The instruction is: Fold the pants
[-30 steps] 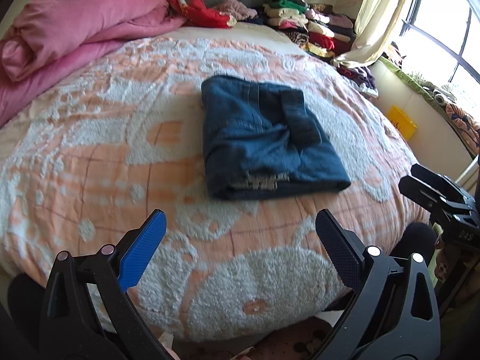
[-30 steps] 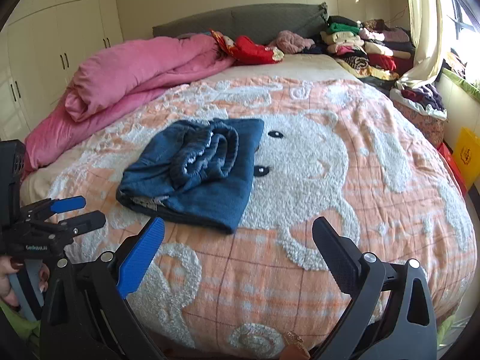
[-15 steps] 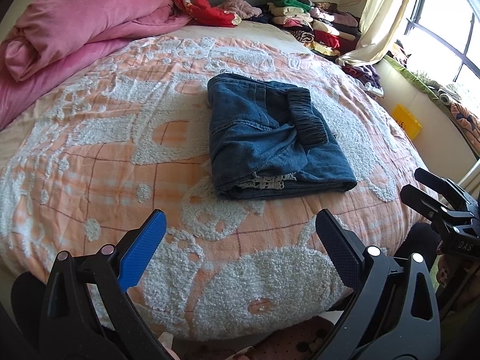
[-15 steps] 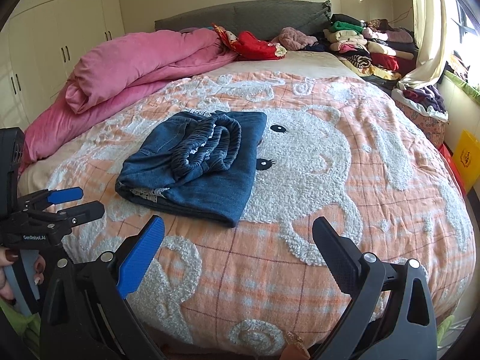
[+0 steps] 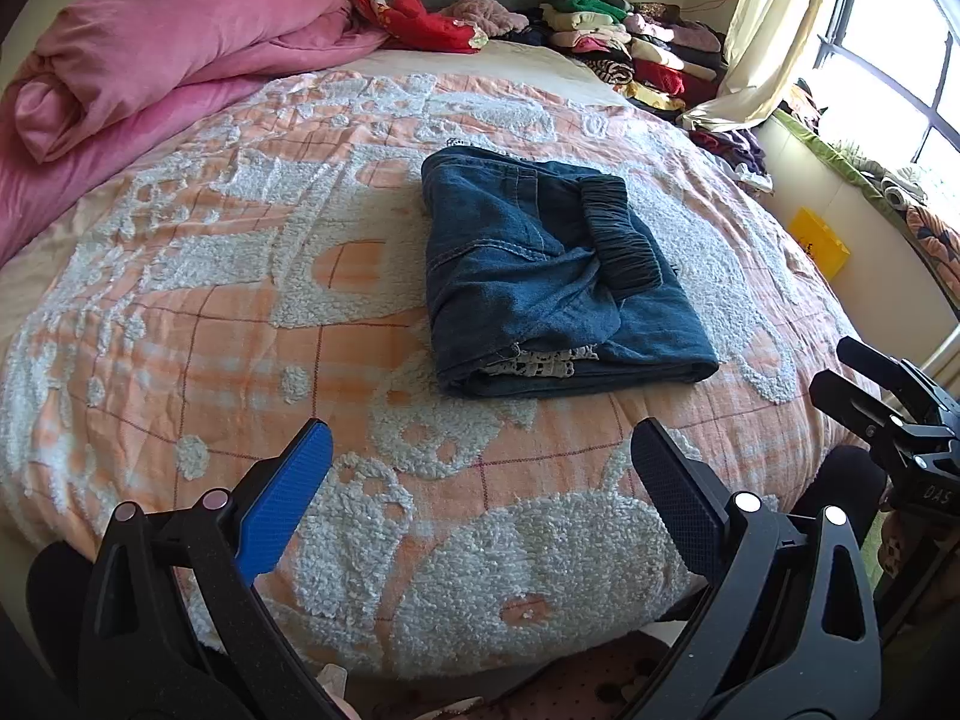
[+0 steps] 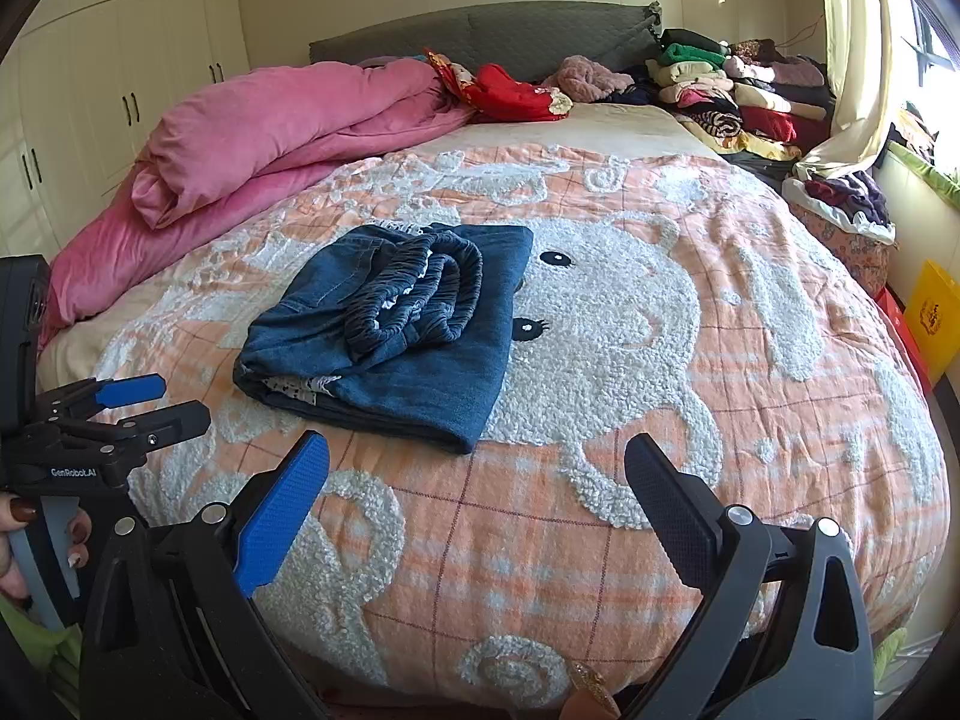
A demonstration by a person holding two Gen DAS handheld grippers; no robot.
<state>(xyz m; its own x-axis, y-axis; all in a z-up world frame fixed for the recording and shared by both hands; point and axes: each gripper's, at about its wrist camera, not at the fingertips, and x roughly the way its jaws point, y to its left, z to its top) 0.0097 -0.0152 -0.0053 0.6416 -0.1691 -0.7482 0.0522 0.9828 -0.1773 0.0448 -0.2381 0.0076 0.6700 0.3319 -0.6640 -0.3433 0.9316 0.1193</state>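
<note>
One pair of pants (image 5: 552,276), blue denim, lies folded into a compact rectangle near the middle of the bed (image 5: 180,312), on the orange-and-white plush blanket. You hold two tools: your left tool (image 5: 480,480) and your right tool (image 6: 477,480) both hover above the bed's near edge, each released with its two fingers spread wide, grasping nothing and well apart from the pants. In the right wrist view your left tool also shows at the left edge, with your hand (image 6: 18,540) on its grip. The bundle's long axis runs from the near edge of the bed toward the headboard (image 6: 498,30), tilted slightly. One gathered elastic waistband (image 5: 618,234) sits on top, along the bundle's right side in the left wrist view; a strip of white lace trim (image 5: 534,363) peeks from the near end. One rolled pink duvet (image 6: 270,126) lies at the bed's left, and one stack of folded clothes (image 6: 720,90) stands at the far right corner.
</note>
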